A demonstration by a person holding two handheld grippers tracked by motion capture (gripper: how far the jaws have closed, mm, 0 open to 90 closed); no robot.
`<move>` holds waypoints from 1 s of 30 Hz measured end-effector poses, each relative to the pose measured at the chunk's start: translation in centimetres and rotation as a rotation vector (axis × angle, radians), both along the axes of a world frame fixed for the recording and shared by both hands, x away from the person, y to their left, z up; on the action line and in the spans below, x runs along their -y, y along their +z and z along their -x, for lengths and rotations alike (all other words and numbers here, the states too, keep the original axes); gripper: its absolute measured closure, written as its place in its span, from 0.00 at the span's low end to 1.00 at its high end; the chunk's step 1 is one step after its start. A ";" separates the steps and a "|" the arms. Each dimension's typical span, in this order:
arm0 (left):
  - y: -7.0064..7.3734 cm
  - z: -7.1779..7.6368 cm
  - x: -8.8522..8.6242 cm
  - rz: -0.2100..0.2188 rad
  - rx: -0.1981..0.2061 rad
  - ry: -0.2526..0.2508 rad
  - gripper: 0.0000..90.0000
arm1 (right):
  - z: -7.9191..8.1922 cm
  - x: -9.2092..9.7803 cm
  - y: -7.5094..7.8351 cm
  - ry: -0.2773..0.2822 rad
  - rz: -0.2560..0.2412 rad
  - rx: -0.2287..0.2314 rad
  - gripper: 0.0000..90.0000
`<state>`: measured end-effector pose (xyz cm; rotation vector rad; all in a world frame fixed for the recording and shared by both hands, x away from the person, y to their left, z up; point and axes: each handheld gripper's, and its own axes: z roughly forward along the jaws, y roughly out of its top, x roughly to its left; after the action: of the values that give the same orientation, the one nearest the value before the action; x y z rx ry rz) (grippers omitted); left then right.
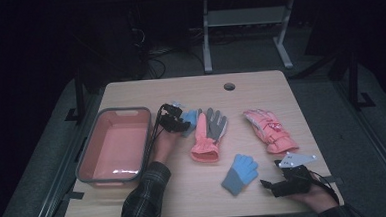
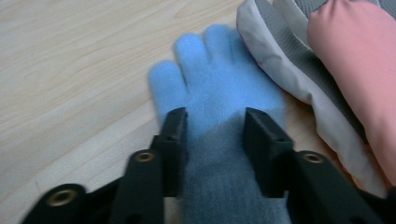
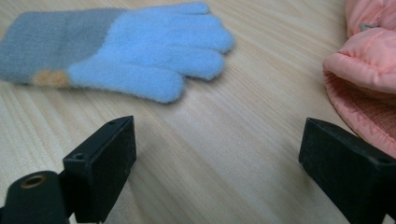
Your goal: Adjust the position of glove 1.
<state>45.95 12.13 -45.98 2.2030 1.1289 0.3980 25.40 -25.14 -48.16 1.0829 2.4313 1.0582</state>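
My left gripper (image 1: 177, 121) (image 2: 215, 122) is shut on the grey cuff of a blue knit glove (image 1: 190, 119) (image 2: 219, 86) lying on the wooden table (image 1: 185, 194). That glove's fingers lie against a pink-and-grey glove (image 1: 207, 133) (image 2: 327, 70) to its right. A second blue glove (image 1: 240, 172) (image 3: 140, 51) lies flat near the front of the table. My right gripper (image 1: 270, 174) (image 3: 217, 163) stands open just right of it, low over bare wood with nothing between its jaws. A pink padded glove (image 1: 271, 129) (image 3: 369, 79) lies at the right.
A pink bin with a grey rim (image 1: 123, 111) stands at the table's left, close beside my left hand. A round cable hole (image 1: 229, 86) sits near the far edge. A white table frame (image 1: 246, 20) stands on the floor beyond.
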 end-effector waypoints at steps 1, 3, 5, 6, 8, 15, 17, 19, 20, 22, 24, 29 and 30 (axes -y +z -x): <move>0.0 0.1 0.1 0.002 -0.004 -0.009 0.77 | 0.0 0.0 0.0 0.000 0.000 -0.001 0.12; 0.0 0.2 0.3 -0.011 -0.005 -0.023 0.89 | 0.0 0.0 0.0 0.000 0.000 -0.001 0.12; 0.1 0.1 0.1 0.000 -0.013 -0.019 0.94 | 0.0 0.0 0.0 0.001 0.000 0.000 0.12; 0.2 0.1 0.0 0.012 -0.020 -0.013 0.95 | 0.0 0.0 0.0 0.000 0.000 0.000 0.12; 0.5 0.2 -0.2 0.021 -0.023 -0.012 0.96 | 0.0 0.0 0.0 0.000 0.000 0.000 0.11; 4.3 1.8 -0.9 0.082 0.018 0.001 0.96 | 0.0 0.0 0.0 0.000 0.000 0.000 0.11; 5.5 2.5 -1.1 0.092 0.020 -0.004 0.96 | 0.0 0.0 0.0 0.000 0.000 -0.001 0.12; 6.5 3.4 -1.4 0.112 0.020 -0.018 0.96 | 0.0 0.0 0.0 0.000 0.000 0.000 0.11; 6.9 3.9 -1.6 0.130 0.017 -0.025 0.96 | 0.0 0.0 0.0 0.000 -0.001 -0.001 0.11; 7.6 4.9 -2.1 0.152 0.019 -0.040 0.96 | 0.0 0.0 0.0 0.000 -0.001 -0.001 0.11; 8.1 6.2 -2.6 0.179 0.019 -0.057 0.96 | 0.0 0.0 0.0 0.000 -0.001 -0.001 0.11; 8.5 9.6 -3.3 0.209 0.024 -0.105 0.96 | 0.0 0.0 0.0 0.002 0.001 0.000 0.12; 8.5 10.3 -3.4 0.213 0.023 -0.114 0.96 | 0.0 0.0 0.0 0.002 0.001 0.000 0.12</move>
<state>35.65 15.55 -37.48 2.0583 0.9805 0.2422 25.42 -25.14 -48.16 1.0803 2.4333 1.0571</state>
